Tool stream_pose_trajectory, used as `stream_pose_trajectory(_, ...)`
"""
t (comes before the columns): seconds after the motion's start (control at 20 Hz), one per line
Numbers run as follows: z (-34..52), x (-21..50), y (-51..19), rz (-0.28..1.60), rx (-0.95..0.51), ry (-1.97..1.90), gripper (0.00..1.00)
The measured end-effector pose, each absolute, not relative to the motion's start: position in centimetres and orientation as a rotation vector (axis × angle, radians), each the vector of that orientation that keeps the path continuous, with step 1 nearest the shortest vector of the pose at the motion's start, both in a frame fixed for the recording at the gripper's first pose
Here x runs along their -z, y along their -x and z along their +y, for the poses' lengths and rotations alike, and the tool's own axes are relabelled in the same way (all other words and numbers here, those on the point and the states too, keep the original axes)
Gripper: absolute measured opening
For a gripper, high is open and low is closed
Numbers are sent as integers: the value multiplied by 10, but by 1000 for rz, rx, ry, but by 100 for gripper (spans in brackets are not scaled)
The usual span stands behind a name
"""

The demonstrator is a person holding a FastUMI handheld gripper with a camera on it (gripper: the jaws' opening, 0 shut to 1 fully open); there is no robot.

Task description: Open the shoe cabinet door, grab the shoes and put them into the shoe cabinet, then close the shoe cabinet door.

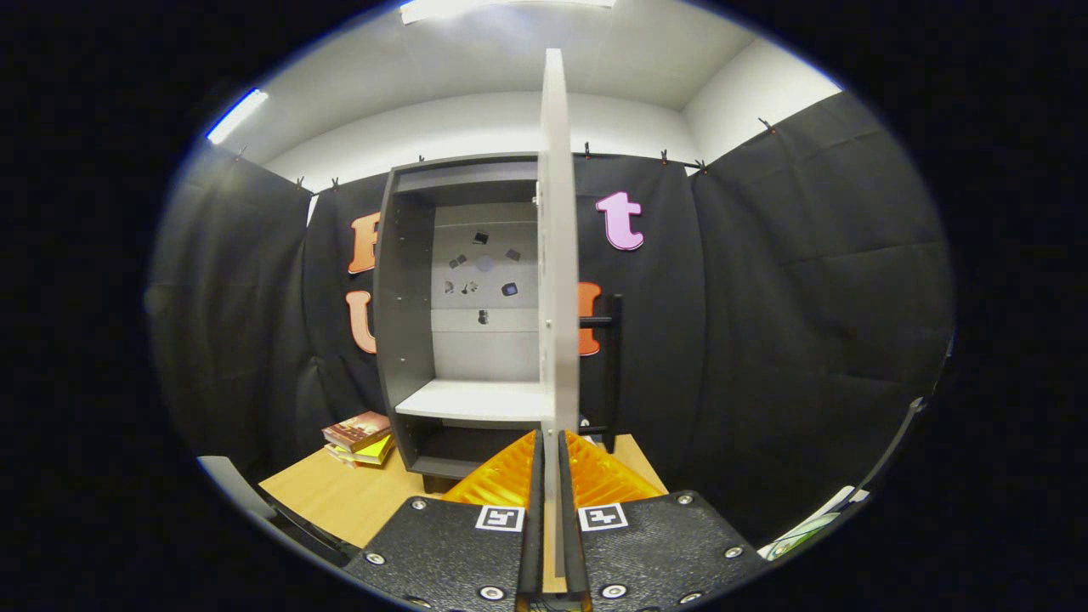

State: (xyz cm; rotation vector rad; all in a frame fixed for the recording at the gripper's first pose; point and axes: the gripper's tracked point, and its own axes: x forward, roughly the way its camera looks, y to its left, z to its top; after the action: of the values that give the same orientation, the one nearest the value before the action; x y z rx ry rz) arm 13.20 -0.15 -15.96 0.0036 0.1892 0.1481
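Because the door [557, 255] has to be swung by its edge, the claw [552, 459] is closed narrowly on that edge, one finger pressing each face, so the panel stands edge-on just ahead and runs up between the fingers. Beyond the door's right face sits a dark bar handle [612, 365]. Past the fingers the wooden counter [340, 497] carries the shoe cabinet [408, 340], already open, with a pale shelf [472, 399] bare and ready for shoes. Left of the cabinet's foot lies a small stack of books [359, 438]. My guess is the door is mid-opening; fetching the shoes remains.
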Motion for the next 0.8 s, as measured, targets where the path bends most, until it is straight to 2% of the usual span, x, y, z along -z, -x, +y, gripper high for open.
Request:
stream_pose_trajectory(0.3,48,196,-129,286,-214,12,9)
stream_pose_trajectory(0.8,110,280,-117,530,-245,-24,10)
